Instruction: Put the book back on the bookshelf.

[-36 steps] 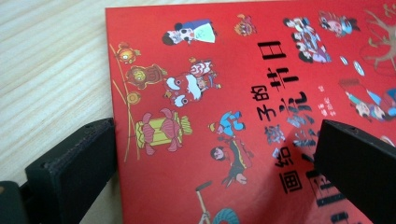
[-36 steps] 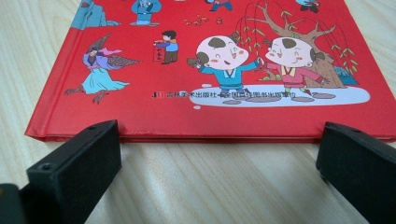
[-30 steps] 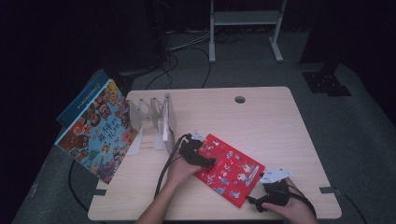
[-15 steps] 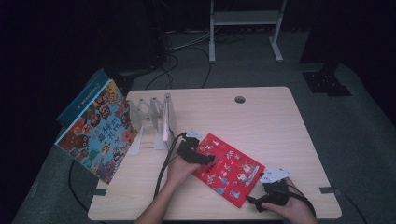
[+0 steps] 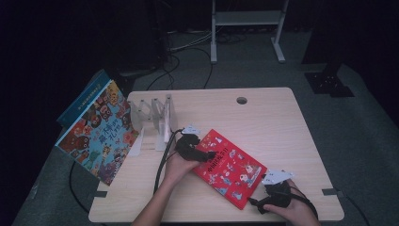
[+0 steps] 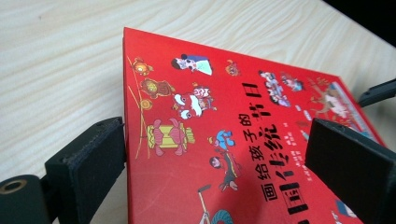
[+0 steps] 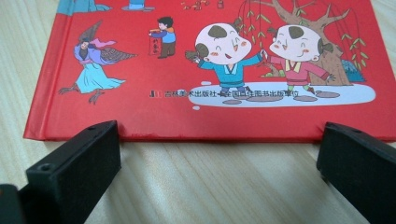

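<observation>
Left to right, with the red book [image 5: 229, 163] as landmark. Far left of the red book, a blue picture book [image 5: 96, 133] leans off the tabletop [image 5: 273, 117] edge against a clear rack [image 5: 157, 117]; its cover writing is too small for us to read.

Our left hand-held gripper [image 5: 197, 151] sits at the red book's upper-left corner. In the left gripper view its jaws stand apart, released, one pad [image 6: 88, 163] touching or just beside the left cover edge and the other over the cover farther right; we cannot tell whether either presses down.

The red book lies flat near the tabletop's front, its long axis running diagonally from upper left to lower right. The left hand-held gripper is the nearer of the two.

Cover writing: large Chinese characters along the cover [image 6: 261, 140], partly legible as "画给孩子的"; the rest we cannot read with certainty. In the right gripper view a small white publisher's line [image 7: 219, 94] runs near the bottom edge, too fine to read.

Our right hand-held gripper [image 5: 275, 190] rests just beyond the book's lower-right corner. Its jaws are wide apart, released, short of the cover's edge [image 7: 210, 136], bare wood between.

We judge that the coming move turns on this: the book's edge lies straight ahead of the right jaws.
</observation>
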The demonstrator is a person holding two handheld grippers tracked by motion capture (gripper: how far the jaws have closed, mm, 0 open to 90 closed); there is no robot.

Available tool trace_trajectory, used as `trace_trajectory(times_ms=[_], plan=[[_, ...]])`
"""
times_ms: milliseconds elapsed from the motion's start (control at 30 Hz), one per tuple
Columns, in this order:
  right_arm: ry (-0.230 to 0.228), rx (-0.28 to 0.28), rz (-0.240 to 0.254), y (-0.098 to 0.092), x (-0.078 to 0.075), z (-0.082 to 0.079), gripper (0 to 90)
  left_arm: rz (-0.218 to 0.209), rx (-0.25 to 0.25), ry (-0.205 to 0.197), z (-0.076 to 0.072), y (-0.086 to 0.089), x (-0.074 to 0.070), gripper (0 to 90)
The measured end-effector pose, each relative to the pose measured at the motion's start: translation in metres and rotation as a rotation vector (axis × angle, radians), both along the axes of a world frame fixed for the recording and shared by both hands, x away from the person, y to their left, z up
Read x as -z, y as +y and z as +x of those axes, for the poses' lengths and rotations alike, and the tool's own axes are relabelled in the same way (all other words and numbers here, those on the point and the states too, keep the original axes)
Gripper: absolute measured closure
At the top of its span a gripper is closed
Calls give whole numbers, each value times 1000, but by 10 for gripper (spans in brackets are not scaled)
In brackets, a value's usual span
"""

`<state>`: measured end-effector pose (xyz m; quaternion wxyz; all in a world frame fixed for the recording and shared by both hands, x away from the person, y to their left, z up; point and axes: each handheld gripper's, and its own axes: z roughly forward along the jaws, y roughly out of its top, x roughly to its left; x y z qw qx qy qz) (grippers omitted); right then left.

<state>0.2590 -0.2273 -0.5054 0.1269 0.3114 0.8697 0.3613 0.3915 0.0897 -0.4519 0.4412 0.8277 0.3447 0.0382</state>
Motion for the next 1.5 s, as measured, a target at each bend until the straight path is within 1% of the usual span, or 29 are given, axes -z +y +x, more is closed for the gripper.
trace_trajectory(times_ms=[100,200,300,367,433,533,600,667,700,767,800,833,867,900,933,967,1000,1033,1067,1100,1167,1233,1267,1333,1367,1433,1500], plan=[[-1,1,1,0,0,0,0,-11,12,-21,-2,0,-10,47],[0,5,0,0,0,0,0,-32,26,-43,-5,-1,-22,48],[1,10,3,1,0,0,0,-46,56,-80,-11,-3,-40,56],[1,10,3,1,0,0,0,-53,70,-95,-14,-4,-48,64],[2,11,4,1,0,0,0,-49,89,-115,-17,-5,-57,83],[1,7,2,0,0,0,0,-48,107,-133,-21,-7,-65,94],[2,11,5,1,0,0,0,-60,114,-149,-24,-8,-70,116],[3,13,7,1,0,0,0,-86,126,-162,-27,-7,-75,124],[4,13,9,0,0,0,0,-94,126,-165,-28,-6,-76,147],[4,13,10,0,0,0,0,-104,139,-161,-29,-5,-79,157],[3,14,10,0,0,0,0,-108,156,-156,-30,-5,-79,192],[5,21,7,1,0,0,0,-124,168,-150,-31,-5,-79,216],[3,27,3,1,0,0,0,-150,201,-130,-33,-6,-79,249],[-3,35,3,2,0,1,0,-142,212,-132,-36,-9,-80,299],[-5,39,1,2,0,2,0,-125,208,-144,-38,-12,-80,300],[-1,42,6,3,0,2,0,-117,210,-148,-38,-13,-81,300],[-1,42,5,3,0,2,0,-123,211,-145,-38,-13,-81,302],[-2,41,5,3,0,2,0,-131,205,-137,-36,-12,-81,324],[-2,41,5,3,0,2,0,-129,204,-130,-35,-11,-81,352],[-2,42,6,3,0,2,0,-118,205,-130,-34,-11,-82,377],[-1,40,3,2,0,2,0,-105,211,-111,-30,-10,-86,442],[-2,40,3,2,0,2,0,-78,219,-99,-25,-11,-92,474],[-1,41,4,2,0,2,0,-68,231,-81,-22,-11,-96,488],[-2,40,3,2,0,2,0,-58,238,-69,-19,-12,-99,517],[-1,41,4,3,0,2,0,-46,239,-59,-17,-13,-101,522],[-2,40,2,2,0,2,0,-42,236,-50,-16,-13,-102,542],[-5,39,1,2,0,2,0,-28,236,-49,-15,-14,-103,555]])
